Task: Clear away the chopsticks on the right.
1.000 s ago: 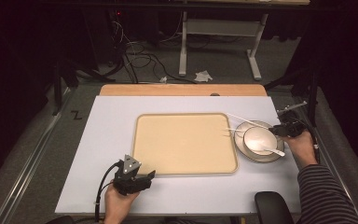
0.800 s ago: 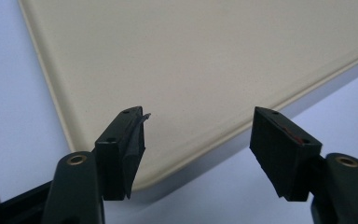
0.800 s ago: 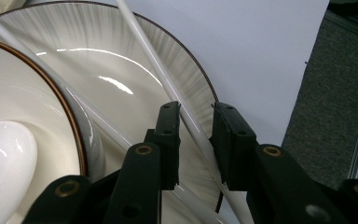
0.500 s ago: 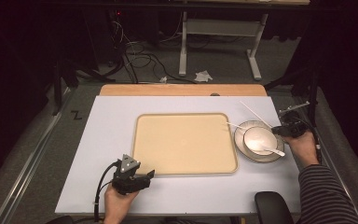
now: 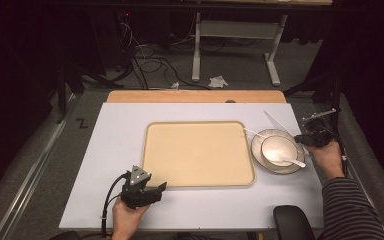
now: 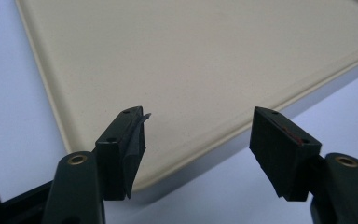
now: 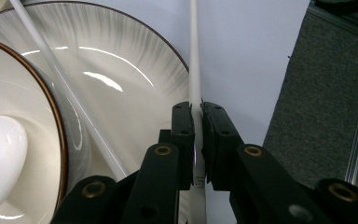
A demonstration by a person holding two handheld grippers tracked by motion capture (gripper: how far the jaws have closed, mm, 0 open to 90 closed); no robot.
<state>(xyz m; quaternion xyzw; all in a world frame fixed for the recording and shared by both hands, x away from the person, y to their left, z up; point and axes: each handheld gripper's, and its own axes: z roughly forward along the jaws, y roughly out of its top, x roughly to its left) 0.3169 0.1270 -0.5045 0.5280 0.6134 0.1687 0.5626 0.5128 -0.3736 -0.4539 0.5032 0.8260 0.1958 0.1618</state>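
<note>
Gripping one white chopstick (image 7: 194, 60), right tool (image 7: 197, 122) clamped, jaws just closing; stick beside plate (image 7: 135, 60) rim near bench's right edge. Left tool (image 6: 198, 135) wide, empty. Advice: lift level, avoid nudging second chopstick (image 7: 70, 88).

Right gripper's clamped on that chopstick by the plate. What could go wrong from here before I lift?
1. The right gripper pinches the white chopstick near one end, so the long free end may swing or pivot on lifting.
2. That chopstick lies at the plate rim; dragging it could nudge the plate, the bowl and the spoon.
3. The second chopstick rests across the plate and could roll off if bumped.
</note>
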